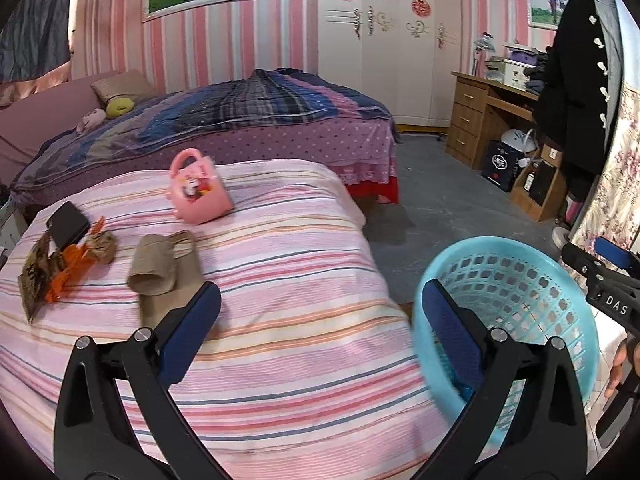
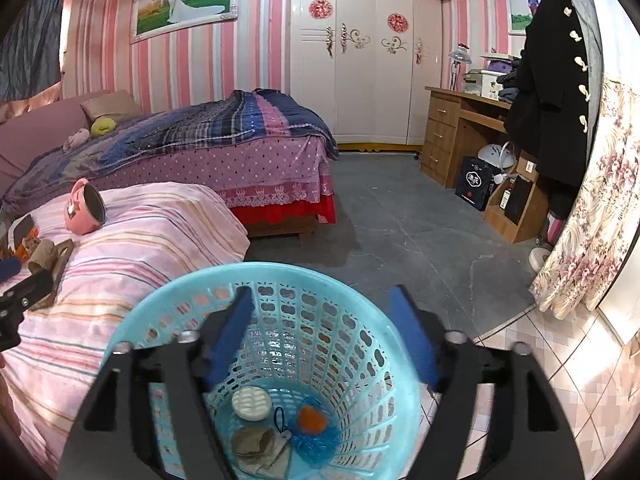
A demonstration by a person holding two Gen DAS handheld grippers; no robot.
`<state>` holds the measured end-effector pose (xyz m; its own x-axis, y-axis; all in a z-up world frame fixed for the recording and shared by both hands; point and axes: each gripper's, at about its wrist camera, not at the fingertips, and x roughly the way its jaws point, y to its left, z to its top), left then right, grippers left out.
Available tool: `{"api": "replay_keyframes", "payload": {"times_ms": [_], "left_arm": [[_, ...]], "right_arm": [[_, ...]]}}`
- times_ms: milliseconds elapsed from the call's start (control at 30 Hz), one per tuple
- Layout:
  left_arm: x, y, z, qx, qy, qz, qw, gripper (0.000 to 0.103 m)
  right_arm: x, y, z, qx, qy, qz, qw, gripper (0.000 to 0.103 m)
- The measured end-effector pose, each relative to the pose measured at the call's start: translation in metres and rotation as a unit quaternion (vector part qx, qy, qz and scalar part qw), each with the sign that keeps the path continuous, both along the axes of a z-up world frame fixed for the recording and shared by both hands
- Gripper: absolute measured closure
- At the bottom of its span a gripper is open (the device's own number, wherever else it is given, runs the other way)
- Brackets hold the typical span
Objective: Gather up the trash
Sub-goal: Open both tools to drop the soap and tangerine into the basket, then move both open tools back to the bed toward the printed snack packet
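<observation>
A light blue plastic basket stands on the floor beside the striped bed. It holds a white round lid, brown paper and a blue and orange wrapper. My right gripper is open and empty above the basket's mouth. My left gripper is open and empty over the bed's striped cover. On the bed lie a brown paper bag, a crumpled brown scrap and an orange wrapper.
A pink cup lies on its side on the bed, and a black phone lies at the left. A second bed stands behind. A wooden desk and a hanging black coat are at the right.
</observation>
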<state>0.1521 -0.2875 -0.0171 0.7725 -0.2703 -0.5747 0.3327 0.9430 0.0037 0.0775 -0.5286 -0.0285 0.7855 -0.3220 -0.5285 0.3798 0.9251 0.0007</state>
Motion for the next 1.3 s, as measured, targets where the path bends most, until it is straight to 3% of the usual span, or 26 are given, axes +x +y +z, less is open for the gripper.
{"api": "replay_keyframes", "payload": {"times_ms": [133,333,567,833,1000,1300], "left_arm": [[0.003,0.020,0.001,0.000,0.002,0.014,0.9999,0.006],[0.008,0.053,0.006,0.011,-0.004,0.036,0.9993,0.006],[0.019,0.110,0.007,0.002,0.010,0.073,0.9973,0.006],[0.024,0.159,0.004,-0.002,0.003,0.105,0.9945,0.006],[0.026,0.180,-0.002,0.025,-0.005,0.121,0.9923,0.006],[0.035,0.223,-0.006,0.028,0.001,0.143,0.9894,0.006]], "right_arm": [[0.005,0.005,0.003,0.001,0.005,0.003,1.000,0.014],[0.013,0.025,0.005,-0.016,0.003,0.012,1.000,0.007],[0.027,0.050,0.011,0.000,-0.009,0.028,1.000,0.005],[0.049,0.108,0.015,-0.010,-0.014,0.070,0.997,0.005],[0.062,0.140,0.012,-0.007,-0.008,0.094,0.996,0.005],[0.082,0.189,0.004,-0.004,0.002,0.125,0.992,0.005]]}}
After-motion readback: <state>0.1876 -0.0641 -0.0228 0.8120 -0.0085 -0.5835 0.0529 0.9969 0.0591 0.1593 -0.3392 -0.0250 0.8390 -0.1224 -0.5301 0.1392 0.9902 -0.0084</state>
